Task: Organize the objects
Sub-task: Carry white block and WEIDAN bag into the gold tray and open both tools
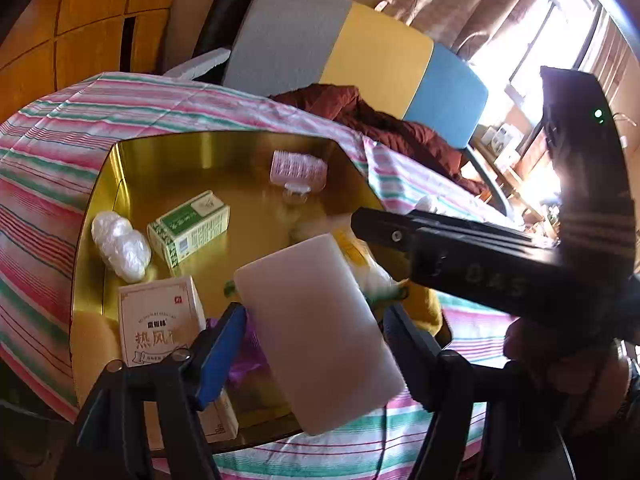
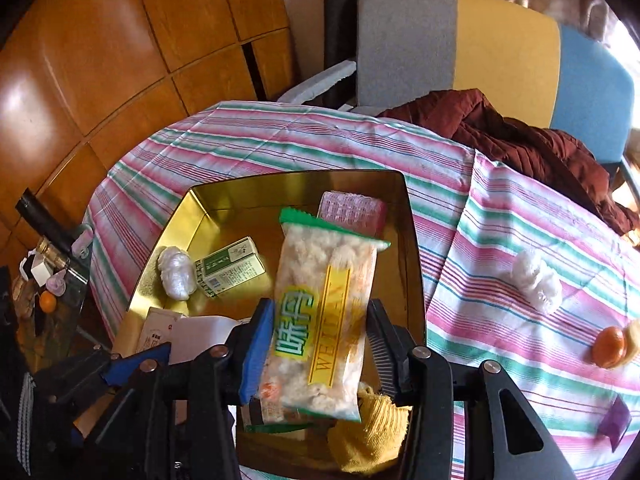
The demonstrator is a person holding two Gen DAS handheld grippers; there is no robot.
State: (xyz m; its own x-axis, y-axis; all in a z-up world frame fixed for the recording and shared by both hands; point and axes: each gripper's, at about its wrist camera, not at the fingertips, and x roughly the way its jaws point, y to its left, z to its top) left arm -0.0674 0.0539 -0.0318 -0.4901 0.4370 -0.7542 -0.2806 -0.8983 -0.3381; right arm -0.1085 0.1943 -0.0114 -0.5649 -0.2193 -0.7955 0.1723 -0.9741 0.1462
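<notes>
Black left gripper (image 1: pixel 316 344), blue pad, silver screws, ribbed opposite finger.

Tricolour chair (image 2: pixel 500 40), maroon jacket (image 2: pixel 520 136), wooden cabinets (image 2: pixel 100 40)

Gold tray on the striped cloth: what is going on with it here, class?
A person with a gripper in each hand is filling the gold tray. The left gripper is open around a white block above the tray. The right gripper has a snack packet between its fingers. A green box and a white wad already lie inside.
</notes>
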